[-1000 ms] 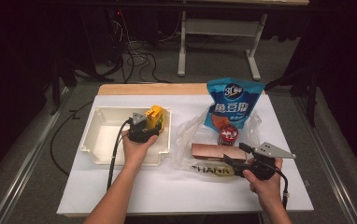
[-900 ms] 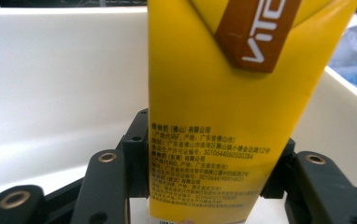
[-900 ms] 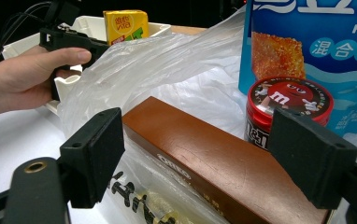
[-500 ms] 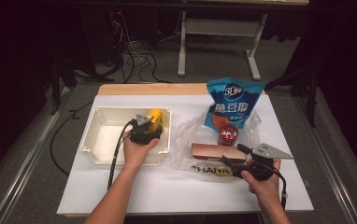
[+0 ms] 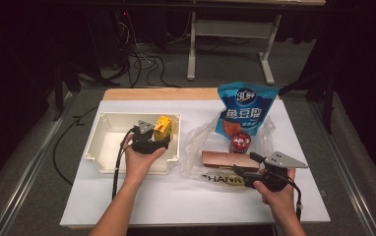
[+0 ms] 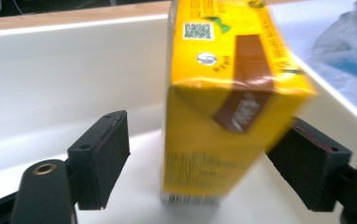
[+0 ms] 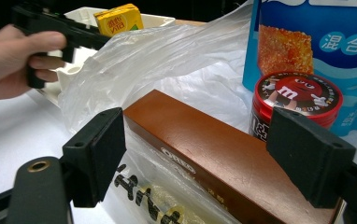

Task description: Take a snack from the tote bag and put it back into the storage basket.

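Observation:
A yellow drink carton [image 5: 162, 128] [image 6: 214, 116] stands upright in the right end of the white bin [image 5: 102, 118]. My left gripper [image 5: 160, 136] [image 6: 209, 163] is open around the carton, with a clear gap at its left pad [image 6: 104, 158]. A long brown box [image 5: 223, 160] [image 7: 214, 154] lies on a clear plastic bag [image 5: 201, 142] at the table's right. Over the box's near end, my right gripper [image 5: 246, 164] [image 7: 195, 158] stands open, one jaw at each side and holding nothing.
A red round candy tin [image 5: 240, 141] [image 7: 298, 100] stands just behind the brown box. Behind the tin leans a blue snack bag [image 5: 242, 113] [image 7: 307, 37]. The plastic bag [image 7: 134, 60] bulges up between the box and the bin. Dark floor and cables surround the table.
My right gripper has edged slightly left toward the brown box. The left hand and the yellow carton have barely shifted at the bin.

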`<state>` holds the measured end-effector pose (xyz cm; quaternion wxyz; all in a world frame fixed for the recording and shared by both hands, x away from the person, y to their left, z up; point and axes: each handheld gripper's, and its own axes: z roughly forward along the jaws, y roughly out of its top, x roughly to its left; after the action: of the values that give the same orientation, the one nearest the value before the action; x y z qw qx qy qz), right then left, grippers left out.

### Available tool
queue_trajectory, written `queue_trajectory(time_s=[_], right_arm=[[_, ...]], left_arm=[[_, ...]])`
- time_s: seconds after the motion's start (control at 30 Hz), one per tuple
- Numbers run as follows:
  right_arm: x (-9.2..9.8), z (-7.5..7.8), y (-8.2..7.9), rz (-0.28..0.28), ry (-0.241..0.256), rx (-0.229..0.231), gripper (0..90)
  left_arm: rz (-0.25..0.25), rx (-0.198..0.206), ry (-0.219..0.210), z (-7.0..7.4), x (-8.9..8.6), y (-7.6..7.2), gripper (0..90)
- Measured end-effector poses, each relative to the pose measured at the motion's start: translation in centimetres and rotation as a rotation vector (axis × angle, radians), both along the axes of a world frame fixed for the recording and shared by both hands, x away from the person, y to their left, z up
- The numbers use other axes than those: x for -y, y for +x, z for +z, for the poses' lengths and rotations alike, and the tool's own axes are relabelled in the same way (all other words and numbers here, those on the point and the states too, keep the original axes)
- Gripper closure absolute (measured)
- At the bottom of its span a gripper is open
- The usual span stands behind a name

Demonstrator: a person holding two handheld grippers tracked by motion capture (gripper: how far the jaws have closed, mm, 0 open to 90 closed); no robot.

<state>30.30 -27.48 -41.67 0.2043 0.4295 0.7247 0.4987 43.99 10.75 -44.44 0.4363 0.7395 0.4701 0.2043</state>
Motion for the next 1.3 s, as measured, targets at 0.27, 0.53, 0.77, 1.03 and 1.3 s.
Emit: queue_trajectory(time_s=[0.27,0.53,0.77,1.03,1.3], right_arm=[[-0.2,0.0,0.0,-0.001,-0.005,-0.001,20.2],[-0.5,-0.2,0.0,0.005,-0.018,-0.007,20.4],[-0.5,-0.3,0.1,0.005,-0.019,-0.014,20.7],[-0.4,-0.4,0.2,-0.002,-0.023,-0.018,21.2],[-0.4,-0.5,0.2,-0.003,-0.030,-0.018,21.7]], left_arm=[[-0.076,-0.027,-0.081,0.3,-1.8,-2.1,81.0],[-0.102,-0.089,-0.122,-0.6,-0.8,-1.1,90.0],[-0.052,-0.092,-0.090,-0.9,-0.5,-0.5,90.0],[-0.017,-0.109,-0.083,-1.2,-0.2,0.5,90.0],[-0.053,-0.097,-0.105,-0.8,0.1,-0.3,90.0]])
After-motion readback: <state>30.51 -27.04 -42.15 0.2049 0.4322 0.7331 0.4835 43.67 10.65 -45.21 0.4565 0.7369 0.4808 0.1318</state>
